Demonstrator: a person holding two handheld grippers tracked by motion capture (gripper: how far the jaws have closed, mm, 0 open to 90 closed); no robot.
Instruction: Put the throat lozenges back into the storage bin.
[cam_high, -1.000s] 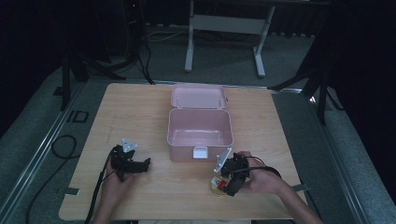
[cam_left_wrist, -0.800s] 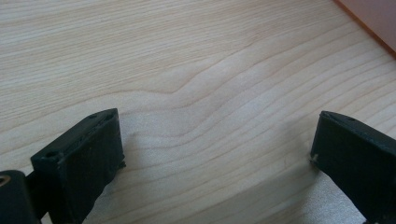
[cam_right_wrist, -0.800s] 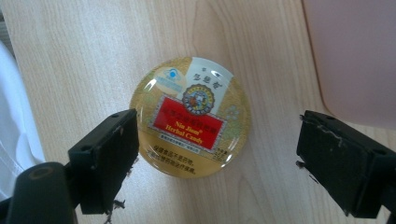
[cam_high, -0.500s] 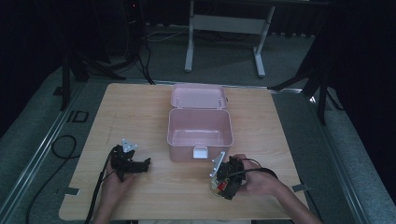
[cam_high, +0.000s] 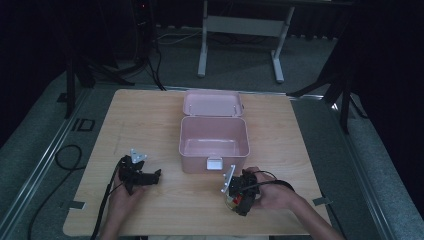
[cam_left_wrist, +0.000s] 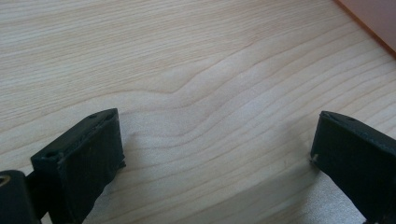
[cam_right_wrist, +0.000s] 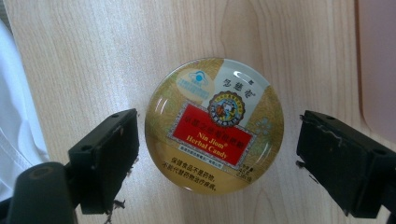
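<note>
Right gripper (cam_right_wrist: 217, 154): jaws wide apart, straddling the round candy tin (cam_right_wrist: 215, 125) at frame centre without touching it; tin lies flat on the wooden table (cam_high: 150, 115). Left gripper (cam_left_wrist: 217, 154): jaws spread wide over bare table, holding nothing. Open pink box (cam_high: 214, 137) at centre of the high view.

An open pink plastic box (cam_high: 214, 137) (lid flat behind it) sits mid-table on the pale wooden tabletop (cam_high: 150, 120); the left gripper (cam_high: 156, 175) and right gripper (cam_high: 231, 200) rest nearer the person.
</note>
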